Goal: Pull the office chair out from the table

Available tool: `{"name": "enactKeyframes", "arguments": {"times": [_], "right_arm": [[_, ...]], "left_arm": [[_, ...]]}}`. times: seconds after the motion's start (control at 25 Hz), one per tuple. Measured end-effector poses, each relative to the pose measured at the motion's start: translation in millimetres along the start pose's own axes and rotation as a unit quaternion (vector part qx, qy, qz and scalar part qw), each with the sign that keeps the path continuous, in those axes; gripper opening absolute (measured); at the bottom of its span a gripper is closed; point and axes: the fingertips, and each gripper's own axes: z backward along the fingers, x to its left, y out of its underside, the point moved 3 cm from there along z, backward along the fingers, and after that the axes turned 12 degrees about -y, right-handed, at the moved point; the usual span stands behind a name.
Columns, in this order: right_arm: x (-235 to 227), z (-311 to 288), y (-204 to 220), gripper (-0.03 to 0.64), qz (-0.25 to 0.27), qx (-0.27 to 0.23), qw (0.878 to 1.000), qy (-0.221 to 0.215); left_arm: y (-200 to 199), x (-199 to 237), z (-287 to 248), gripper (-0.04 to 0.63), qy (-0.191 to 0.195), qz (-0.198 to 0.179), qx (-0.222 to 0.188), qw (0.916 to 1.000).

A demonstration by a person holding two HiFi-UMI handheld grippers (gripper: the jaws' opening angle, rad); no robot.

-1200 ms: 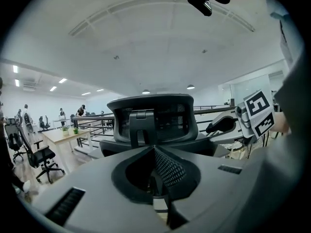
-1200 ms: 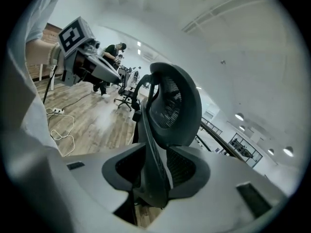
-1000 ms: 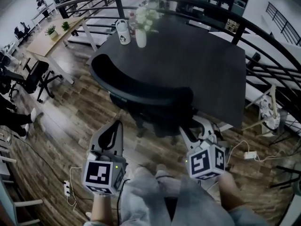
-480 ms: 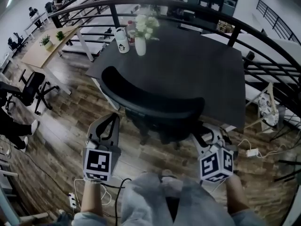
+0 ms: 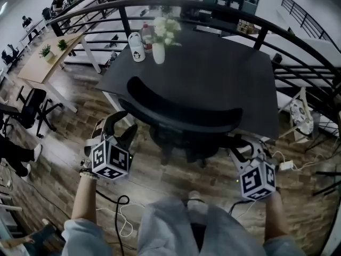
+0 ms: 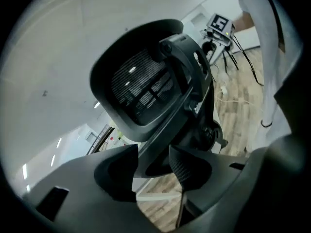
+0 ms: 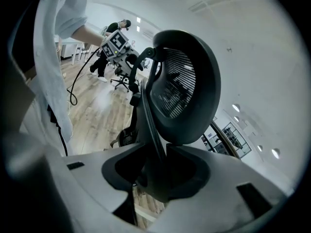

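The black office chair [image 5: 181, 112] stands tucked against the dark table [image 5: 224, 71], its curved mesh back towards me. My left gripper [image 5: 118, 129] is at the chair's left side. Its jaws have just been opening and stand apart in the left gripper view [image 6: 153, 154], with the edge of the chair's [image 6: 141, 86] frame in the gap and no pad pressing on it. At the chair's right side is my right gripper [image 5: 242, 144]. In the right gripper view [image 7: 165, 154] a dark bar of the chair [image 7: 182, 89] fills its jaws, which are closed on it.
A white vase of flowers [image 5: 160, 41] and a white mug [image 5: 137, 46] stand at the table's far left. A black railing [image 5: 224, 9] curves behind the table. Cables [image 5: 120, 217] and a power strip [image 5: 282, 166] lie on the wood floor. Another office chair [image 5: 32, 103] stands far left.
My left gripper has moved up to the chair's left side, rolled over, and its jaws have gone from shut to open. The right gripper has stayed at the chair's right side.
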Motion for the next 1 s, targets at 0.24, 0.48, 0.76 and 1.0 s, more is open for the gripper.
{"name": "enactKeyframes", "arguments": {"times": [0.24,0.48,0.76,1.0], "right_arm": [[0.8,-3.4,-3.3,0.146,0.012,0.016,1.0,0.013],[3.8,-5.9,1.1,0.178,0.031,0.046,0.998,0.019],[-2.8,-13.3,2.1,0.173,0.034,0.072,0.996,0.037],[-3.5,-11.8,1.5,0.175,0.024,0.081,0.996,0.038]], "left_arm": [[19.7,7.3,-30.7,0.258,0.033,-0.149,0.003,0.9883],[20.0,2.1,-51.4,0.264,0.06,-0.225,-0.011,0.9724],[22.0,-5.6,-73.4,0.264,0.094,-0.264,-0.022,0.9597],[20.2,-10.3,-76.7,0.219,0.104,-0.258,-0.03,0.9601]]}}
